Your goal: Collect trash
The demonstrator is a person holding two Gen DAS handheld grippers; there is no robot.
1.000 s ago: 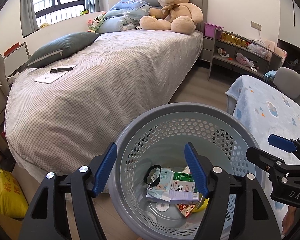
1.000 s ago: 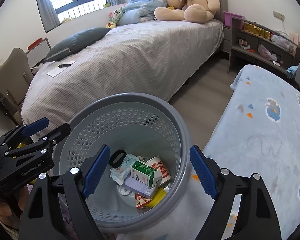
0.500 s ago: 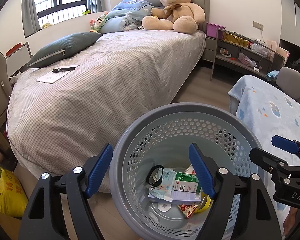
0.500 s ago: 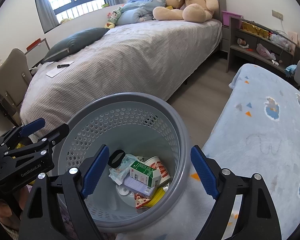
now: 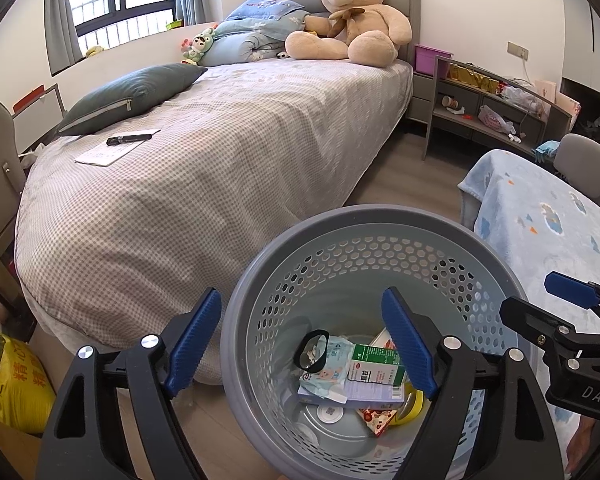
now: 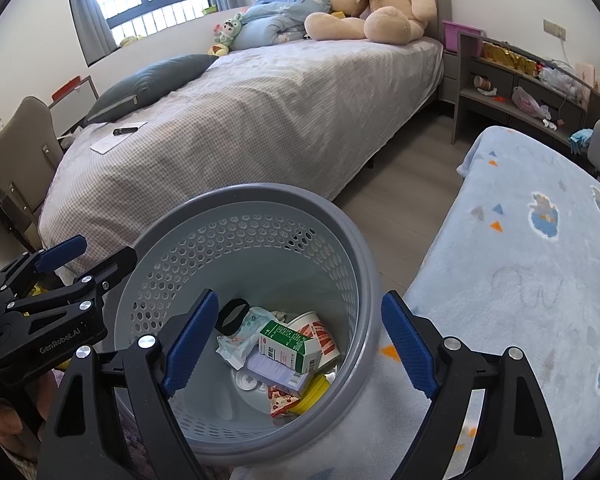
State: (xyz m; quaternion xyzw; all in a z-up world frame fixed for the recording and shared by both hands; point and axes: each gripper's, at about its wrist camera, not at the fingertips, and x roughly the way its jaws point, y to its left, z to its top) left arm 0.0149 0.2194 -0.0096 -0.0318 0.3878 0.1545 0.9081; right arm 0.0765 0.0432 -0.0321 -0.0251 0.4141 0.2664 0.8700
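A grey perforated basket (image 5: 380, 220) (image 6: 260, 192) stands right below both grippers, at the edge of a light blue blanket (image 6: 540, 260). At its bottom lie a green-and-white carton (image 5: 376, 368) (image 6: 288, 340), a wipes pack (image 5: 328, 368), a black ring (image 5: 312, 354), a red-and-white cup (image 6: 316, 332) and a yellow piece (image 6: 316, 394). My left gripper (image 5: 300, 294) (image 6: 96, 256) hovers over the basket's left rim with its jaws opening; the rim passes between them, untouched. My right gripper (image 6: 299, 295) (image 5: 534, 294) is open over the right rim, holding nothing.
A bed with a checked cover (image 5: 220, 180) fills the left and middle. On it are a teddy bear (image 5: 352, 28), a dark pillow (image 5: 128, 96) and a paper with a black marker (image 5: 128, 140). A grey shelf (image 5: 488, 120) stands at the back right, a yellow bag (image 5: 12, 384) at the lower left.
The left gripper's jaws have spread wider apart. The right gripper, the basket and its contents have stayed as they were.
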